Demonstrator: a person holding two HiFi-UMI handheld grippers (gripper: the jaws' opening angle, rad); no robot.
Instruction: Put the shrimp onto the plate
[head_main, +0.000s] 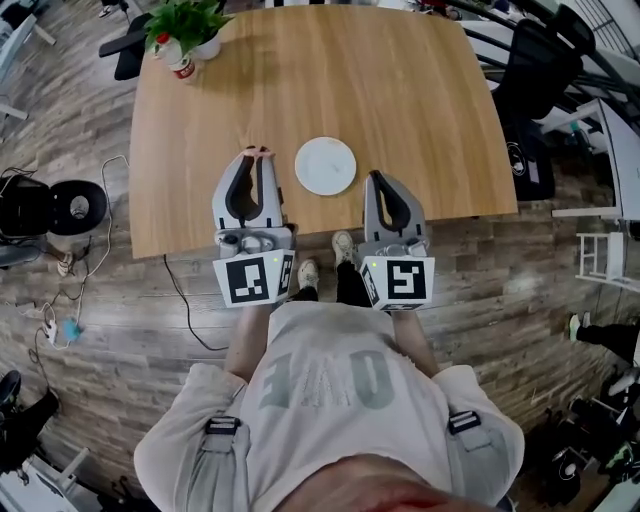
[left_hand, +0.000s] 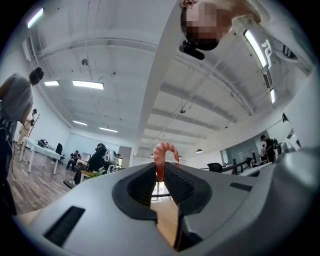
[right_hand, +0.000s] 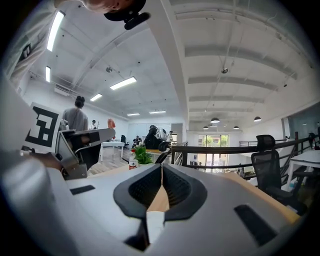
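An orange-pink shrimp (left_hand: 163, 154) sticks up from between the tips of my left gripper (left_hand: 160, 172), which is shut on it. From the head view, the left gripper (head_main: 258, 157) hovers over the wooden table (head_main: 400, 90), with the shrimp (head_main: 258, 150) at its tips, just left of the empty white plate (head_main: 325, 165). My right gripper (head_main: 375, 178) is near the table's front edge, right of the plate. In the right gripper view its jaws (right_hand: 161, 170) are shut with nothing between them.
A potted plant (head_main: 186, 24) and a small red-and-white bottle (head_main: 181, 65) stand at the table's far left corner; both also show as plant (right_hand: 142, 154) and bottle (right_hand: 132, 161). Black office chairs (head_main: 540, 70) stand to the right. Cables (head_main: 60, 310) lie on the floor left.
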